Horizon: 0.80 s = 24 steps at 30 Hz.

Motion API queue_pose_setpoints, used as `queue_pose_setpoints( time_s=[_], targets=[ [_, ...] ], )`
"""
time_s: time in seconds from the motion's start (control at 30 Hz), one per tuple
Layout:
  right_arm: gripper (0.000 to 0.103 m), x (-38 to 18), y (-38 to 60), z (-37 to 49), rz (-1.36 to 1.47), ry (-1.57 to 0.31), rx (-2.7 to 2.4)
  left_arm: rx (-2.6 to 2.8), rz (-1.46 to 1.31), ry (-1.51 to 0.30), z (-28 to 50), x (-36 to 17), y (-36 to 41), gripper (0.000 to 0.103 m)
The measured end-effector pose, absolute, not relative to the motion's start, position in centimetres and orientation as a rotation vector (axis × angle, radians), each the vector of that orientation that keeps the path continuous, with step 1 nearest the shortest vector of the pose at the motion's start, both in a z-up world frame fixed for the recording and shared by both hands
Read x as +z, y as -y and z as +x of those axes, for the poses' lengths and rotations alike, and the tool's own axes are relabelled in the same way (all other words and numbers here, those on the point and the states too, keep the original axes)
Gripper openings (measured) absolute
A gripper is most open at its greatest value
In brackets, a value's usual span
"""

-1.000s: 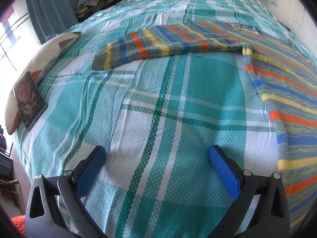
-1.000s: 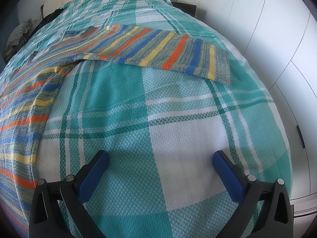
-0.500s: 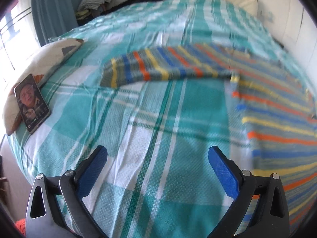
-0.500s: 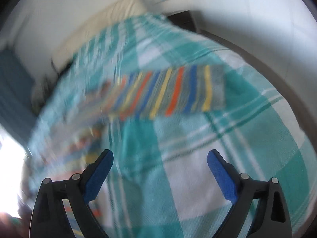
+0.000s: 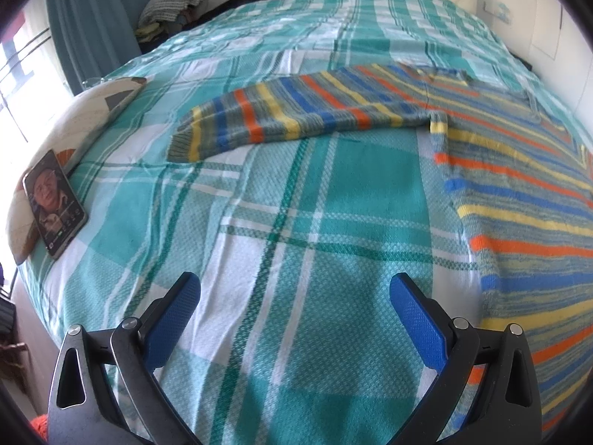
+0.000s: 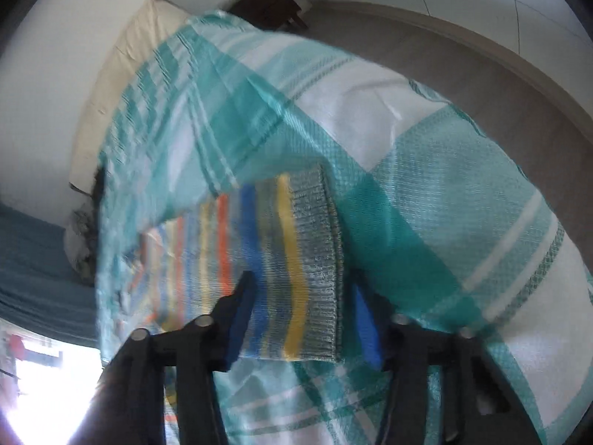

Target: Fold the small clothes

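Observation:
A striped knit sweater [image 5: 519,193] in grey, blue, orange and yellow lies flat on the bed, its left sleeve [image 5: 296,118] stretched out to the left. My left gripper [image 5: 294,296] is open and empty, low over the bedspread, short of that sleeve. In the right wrist view the other sleeve's ribbed cuff [image 6: 318,259] lies between the blue pads of my right gripper [image 6: 302,293]. The jaws stand narrowed around the cuff; whether they pinch it is unclear in the blurred frame.
A teal and white plaid bedspread [image 5: 259,241] covers the bed. A phone [image 5: 53,202] leans on a pillow [image 5: 74,118] at the left edge. Folded clothes [image 5: 170,3] lie at the far left corner. The bed's right edge and grey floor [image 6: 481,74] show.
My right gripper swung toward the right sleeve's cuff, now around it, jaws narrowed. My left gripper drifted slightly and stays open.

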State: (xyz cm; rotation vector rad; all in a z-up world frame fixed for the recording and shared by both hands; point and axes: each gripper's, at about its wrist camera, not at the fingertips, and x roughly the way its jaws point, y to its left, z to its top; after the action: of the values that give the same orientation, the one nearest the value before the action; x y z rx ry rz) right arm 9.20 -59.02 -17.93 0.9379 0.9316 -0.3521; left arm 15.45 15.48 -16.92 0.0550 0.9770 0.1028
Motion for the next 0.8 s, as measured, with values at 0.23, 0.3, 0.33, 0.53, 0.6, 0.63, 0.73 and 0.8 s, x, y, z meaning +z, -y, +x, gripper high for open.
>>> queue_pose_setpoints(
  time_s=[0.23,0.3,0.33,0.53,0.6,0.63,0.73,0.8],
  targets=[
    [0.002,-11.5,55.1,13.5,0.622,-0.952,-0.452,0.088,0.095,-0.968,15.2,-16.8,-14.9,0.102],
    [0.002,-7.5,51.5,15.3,0.548,-0.884,-0.356,0.076,0.093,-0.968,15.2,-16.7,-15.0,0.102],
    [0.002,-5.5,49.2,16.7,0.521,-0.857,-0.283,0.072,0.096,-0.966,15.3,-16.7,-14.9,0.102],
    [0.003,-0.4,34.4,26.1,0.437,-0.804,0.123,0.08,0.069,-0.975,15.5,-16.7,-15.6,0.102],
    [0.025,-1.2,31.0,28.2,0.471,-0.797,0.215,0.086,0.051,-0.984,15.5,-16.8,-16.0,0.102],
    [0.056,-2.0,29.6,29.5,0.501,-0.813,0.261,0.092,0.043,-0.987,15.5,-16.9,-16.2,0.102],
    [0.067,-3.3,28.2,29.9,0.546,-0.797,0.325,0.1,0.004,-0.998,15.6,-16.8,-16.9,0.102],
    [0.067,-3.4,29.1,28.3,0.549,-0.78,0.321,0.099,-0.016,-1.003,15.6,-16.8,-17.2,0.102]
  ],
)
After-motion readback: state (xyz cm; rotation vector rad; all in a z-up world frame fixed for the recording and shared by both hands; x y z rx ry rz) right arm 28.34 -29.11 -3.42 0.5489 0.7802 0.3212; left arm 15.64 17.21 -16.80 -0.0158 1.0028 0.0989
